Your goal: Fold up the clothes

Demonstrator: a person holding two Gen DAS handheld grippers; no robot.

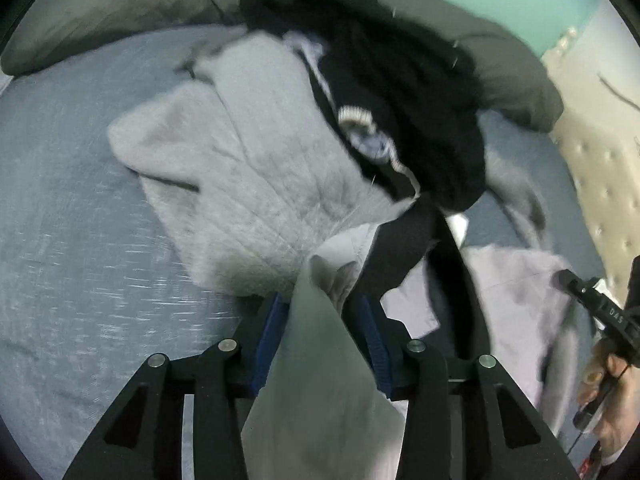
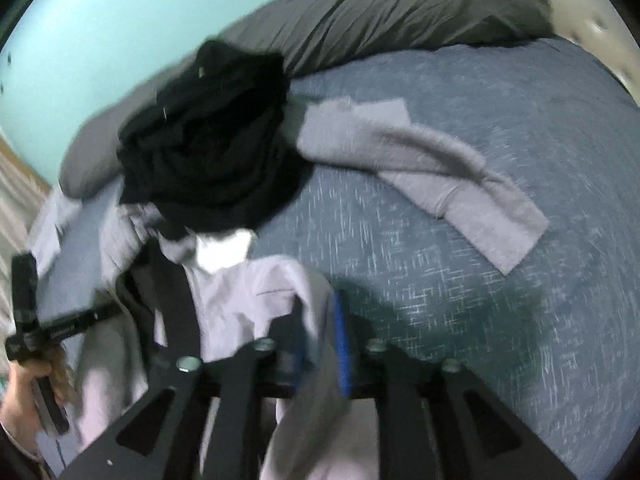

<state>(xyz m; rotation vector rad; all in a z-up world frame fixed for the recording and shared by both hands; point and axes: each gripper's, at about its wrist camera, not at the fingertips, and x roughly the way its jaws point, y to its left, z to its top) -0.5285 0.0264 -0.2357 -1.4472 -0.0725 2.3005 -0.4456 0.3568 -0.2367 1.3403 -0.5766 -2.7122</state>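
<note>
The left gripper (image 1: pixel 320 312) is pinched on a pale lilac-white cotton garment (image 1: pixel 516 280), whose cloth runs up between its blue-padded fingers (image 1: pixel 272 336) and drapes back over the tool towards the camera. The right gripper (image 2: pixel 320 328) is likewise closed on a fold of that same pale garment (image 2: pixel 240 292), though motion blur makes the exact grip hard to read. A black strap or band (image 1: pixel 404 252) crosses the pale cloth just ahead of the left gripper.

Beyond the left gripper's fingertips a light grey fleecy sweater (image 1: pixel 256 160) lies spread on the blue-grey textured bedspread (image 1: pixel 72 208). A crumpled black knitted garment with a striped cuff (image 1: pixel 400 92) sits on its far right part. From the right wrist view the black heap (image 2: pixel 208 148) lies ahead and to the left, with a grey sleeve (image 2: pixel 440 168) stretching out ahead to the right. A dark grey pillow (image 2: pixel 400 8) lies at the far edge of the bed, against a turquoise wall (image 2: pixel 100 40). A hand (image 2: pixel 24 400) holds the left tool's handle.
</note>
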